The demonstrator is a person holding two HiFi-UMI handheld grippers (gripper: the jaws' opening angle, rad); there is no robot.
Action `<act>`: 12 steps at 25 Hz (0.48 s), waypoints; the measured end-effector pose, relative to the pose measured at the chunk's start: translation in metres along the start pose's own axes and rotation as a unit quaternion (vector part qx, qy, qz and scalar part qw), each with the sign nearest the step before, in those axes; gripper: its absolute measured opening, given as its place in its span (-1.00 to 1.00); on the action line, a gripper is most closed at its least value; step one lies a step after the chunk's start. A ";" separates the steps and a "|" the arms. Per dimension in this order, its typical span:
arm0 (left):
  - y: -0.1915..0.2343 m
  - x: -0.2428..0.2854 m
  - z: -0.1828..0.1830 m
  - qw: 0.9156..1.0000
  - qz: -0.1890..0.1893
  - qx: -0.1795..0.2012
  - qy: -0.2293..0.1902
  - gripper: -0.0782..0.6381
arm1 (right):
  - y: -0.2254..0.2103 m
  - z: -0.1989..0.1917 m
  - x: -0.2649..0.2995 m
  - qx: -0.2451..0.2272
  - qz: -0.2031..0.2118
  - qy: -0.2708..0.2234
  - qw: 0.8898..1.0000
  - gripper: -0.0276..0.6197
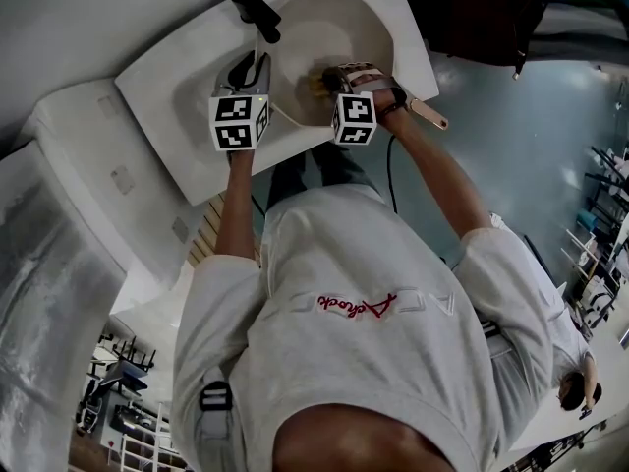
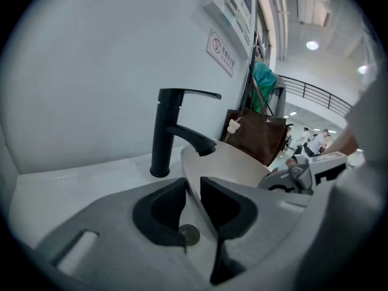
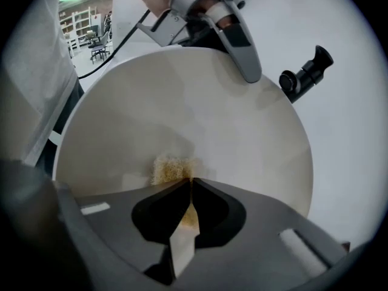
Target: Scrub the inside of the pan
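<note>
A cream pan (image 3: 200, 108) is held tilted in the white sink (image 1: 383, 28). Its pale handle (image 1: 429, 114) sticks out over the sink's edge. My left gripper (image 2: 193, 194) is shut on the pan's rim (image 2: 218, 156), one jaw inside and one outside. In the right gripper view it shows at the far rim as the left gripper (image 3: 233, 32). My right gripper (image 3: 191, 183) is shut on a yellowish scrub sponge (image 3: 173, 170), which is pressed against the pan's inner bottom. From above, the left gripper (image 1: 257, 67) and right gripper (image 1: 329, 79) sit side by side over the basin.
A black faucet (image 2: 170, 132) stands just behind the pan, with its spout over the rim. The drain (image 2: 189, 234) lies under my left jaws. A brown bag (image 2: 257, 135) hangs on the wall to the right. A black cable (image 1: 390, 175) runs down from the right hand.
</note>
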State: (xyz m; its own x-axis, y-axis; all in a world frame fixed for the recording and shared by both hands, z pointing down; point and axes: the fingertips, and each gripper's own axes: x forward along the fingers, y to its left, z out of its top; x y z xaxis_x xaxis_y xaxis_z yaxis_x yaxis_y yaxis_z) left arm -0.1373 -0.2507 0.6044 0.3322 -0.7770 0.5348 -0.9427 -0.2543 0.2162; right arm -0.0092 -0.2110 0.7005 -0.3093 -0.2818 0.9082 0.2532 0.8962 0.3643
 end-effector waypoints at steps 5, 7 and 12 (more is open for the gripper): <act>0.000 0.000 0.001 1.000 -0.001 -0.001 -0.002 -0.57 | 0.022 0.004 -0.002 -0.019 0.034 -0.001 0.999 -0.84; 0.000 0.000 0.001 1.000 0.000 -0.001 -0.002 -0.57 | 0.024 0.005 -0.002 -0.028 0.039 0.000 0.999 -0.84; 0.000 0.000 0.001 1.000 0.001 -0.001 -0.001 -0.57 | 0.020 0.005 -0.003 -0.028 0.035 -0.003 0.999 -0.84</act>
State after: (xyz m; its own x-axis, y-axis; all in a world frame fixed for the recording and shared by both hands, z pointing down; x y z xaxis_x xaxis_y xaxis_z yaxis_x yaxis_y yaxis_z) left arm -0.1375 -0.2515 0.6035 0.3311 -0.7786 0.5330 -0.9430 -0.2527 0.2167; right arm -0.0079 -0.1901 0.7041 -0.2941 -0.2172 0.9308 0.3244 0.8934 0.3109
